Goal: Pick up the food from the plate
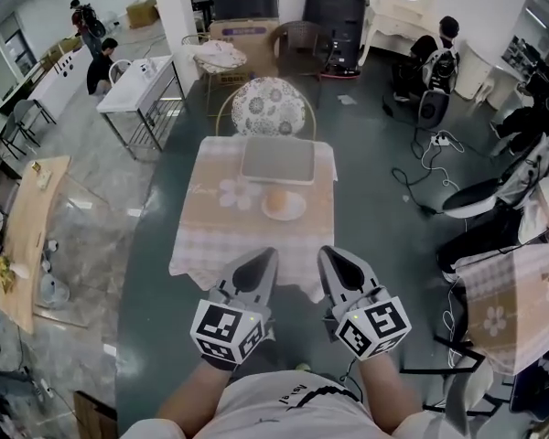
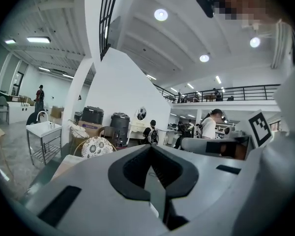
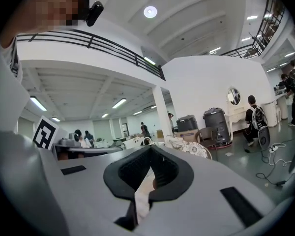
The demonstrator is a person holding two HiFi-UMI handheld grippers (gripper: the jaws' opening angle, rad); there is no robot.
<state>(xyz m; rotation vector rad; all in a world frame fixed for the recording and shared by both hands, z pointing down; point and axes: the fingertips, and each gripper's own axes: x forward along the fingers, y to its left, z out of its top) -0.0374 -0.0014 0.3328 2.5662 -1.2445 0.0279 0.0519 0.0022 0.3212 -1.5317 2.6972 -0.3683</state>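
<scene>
Food (image 1: 277,201), round and light brown, on a small white plate (image 1: 298,212) near the middle of the bench (image 1: 210,238). Not picked up yet. Not touched by anything.

Left hand-held gripper (image 1: 263,265) shut tight, with nothing inside, down low at the near edge of the bench. Right hand-held gripper (image 1: 334,263) shut too, also with nothing inside, just beside the left one. Both pointing toward the plate, both well short of it.

Looks like the very start of the job. Left to do: reach over the bench, open one hand-held gripper, close it softly on the food, lift it off the plate.

Around the plate: a flat grey tray (image 1: 277,160) just behind it, close to its far rim. Checked cloth with big flowers all over the bench top. A round-backed chair with a flower print (image 1: 268,106) at the far end. Two big black bins (image 1: 337,7) against the back wall. A white sink stand (image 1: 139,88) off to the left. Cables on the floor (image 1: 423,165) to the right. People far away, busy with other things.

Only bare cloth between the hand-held grippers and the plate, so an easy way in. Tray close behind, so better not to push the food back into it.
</scene>
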